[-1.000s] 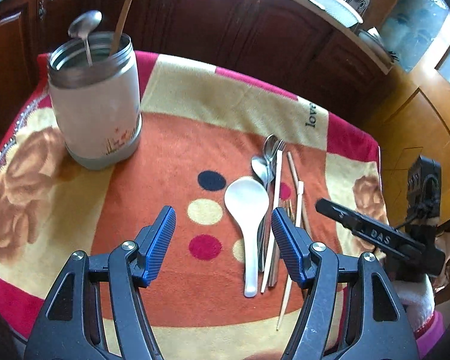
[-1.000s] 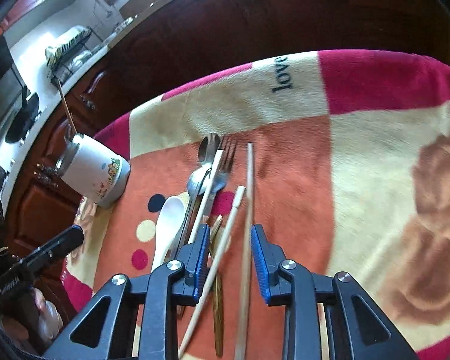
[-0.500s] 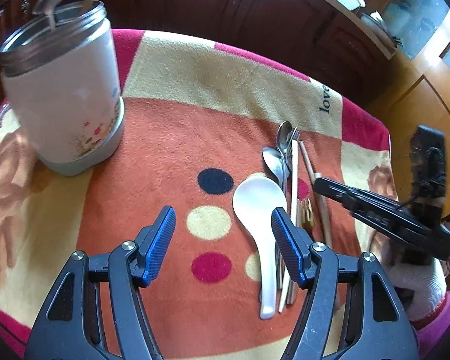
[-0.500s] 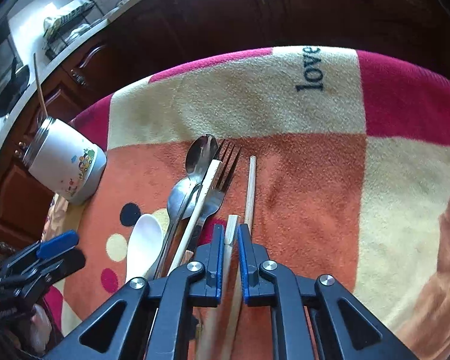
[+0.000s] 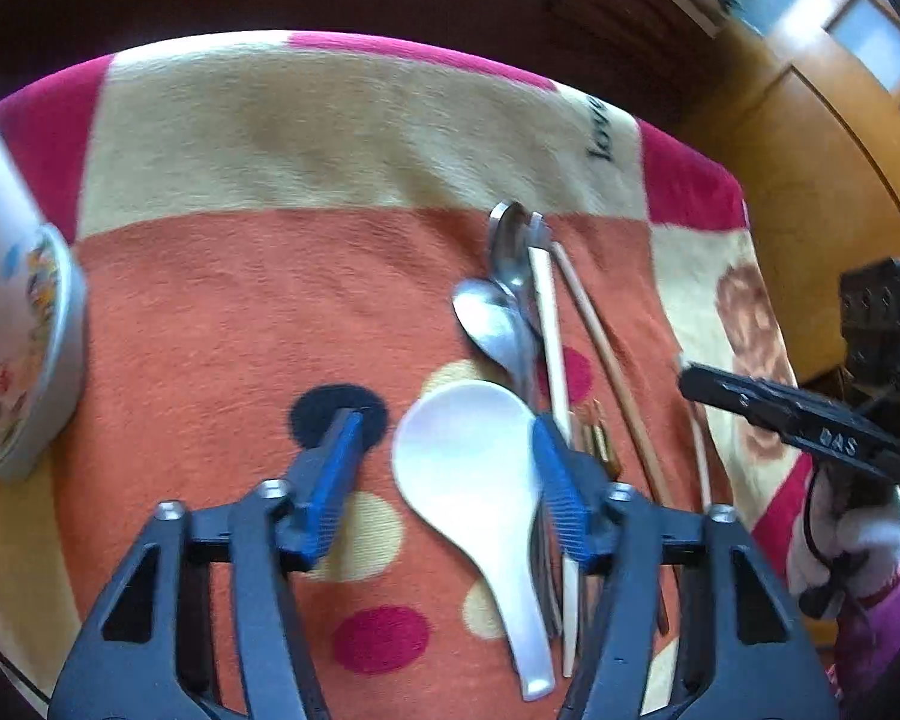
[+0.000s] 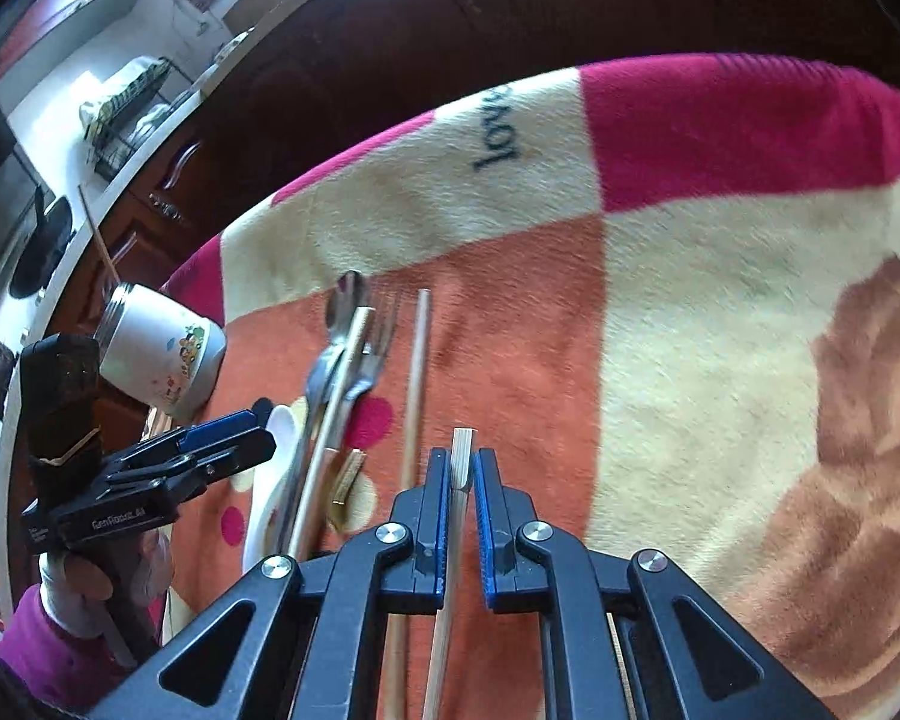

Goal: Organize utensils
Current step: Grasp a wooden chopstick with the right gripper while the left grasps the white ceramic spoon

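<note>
Chopstick (image 6: 461, 456) clamped in right tool (image 6: 461, 483), lifted off blanket (image 6: 690, 312). Left tool (image 5: 447, 468) wide open, straddling white spoon (image 5: 471, 468). Rest of utensils (image 5: 528, 324) lie loose mid-blanket; jar (image 6: 159, 354) sits near left edge. Judged early: most unsorted.

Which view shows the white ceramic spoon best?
The left wrist view: the spoon lies whole on the blanket, bowl between the open left tool's fingers, handle running toward the camera. In the right wrist view only slivers of it show beside the left tool.
</note>
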Motion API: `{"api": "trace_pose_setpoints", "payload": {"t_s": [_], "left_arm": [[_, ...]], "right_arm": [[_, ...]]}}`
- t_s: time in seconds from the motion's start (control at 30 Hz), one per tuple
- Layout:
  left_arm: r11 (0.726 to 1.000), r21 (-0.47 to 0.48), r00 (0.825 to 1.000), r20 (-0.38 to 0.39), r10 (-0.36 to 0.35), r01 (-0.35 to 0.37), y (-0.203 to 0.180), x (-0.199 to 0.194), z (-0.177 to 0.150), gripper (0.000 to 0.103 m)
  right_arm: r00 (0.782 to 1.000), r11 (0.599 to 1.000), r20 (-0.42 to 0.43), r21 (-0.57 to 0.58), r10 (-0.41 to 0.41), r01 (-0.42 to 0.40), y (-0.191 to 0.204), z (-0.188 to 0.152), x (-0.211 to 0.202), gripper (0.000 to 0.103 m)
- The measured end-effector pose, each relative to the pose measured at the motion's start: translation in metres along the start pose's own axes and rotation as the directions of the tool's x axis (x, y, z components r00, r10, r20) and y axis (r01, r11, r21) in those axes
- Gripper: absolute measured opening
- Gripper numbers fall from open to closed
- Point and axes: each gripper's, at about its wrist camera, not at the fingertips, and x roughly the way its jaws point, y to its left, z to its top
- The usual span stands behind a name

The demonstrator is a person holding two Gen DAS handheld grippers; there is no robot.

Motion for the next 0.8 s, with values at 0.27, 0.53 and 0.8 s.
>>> {"api": "trace_pose_setpoints", "payload": {"t_s": [0.27, 0.53, 0.8], "left_arm": [[1.0, 0.009, 1.0, -0.019, -0.002, 0.003, -0.006, 0.007, 0.003, 0.013], [0.996, 0.0, 0.996, -0.036, -0.084, 0.084, -0.006, -0.002, -0.005, 0.007], [0.994, -0.003, 0.991, -0.08, -0.108, 0.108, -0.016, 0.01, -0.004, 0.03]], "right_arm": [[1.0, 0.999, -0.004, 0.026, 0.026, -0.026, -0.004, 0.0, 0.007, 0.007], [1.0, 0.999, 0.001, 0.027, 0.026, -0.026, -0.006, 0.0, 0.004, 0.007], [1.0, 0.999, -0.001, 0.045, 0.023, -0.023, -0.012, -0.003, 0.001, 0.007]]}}
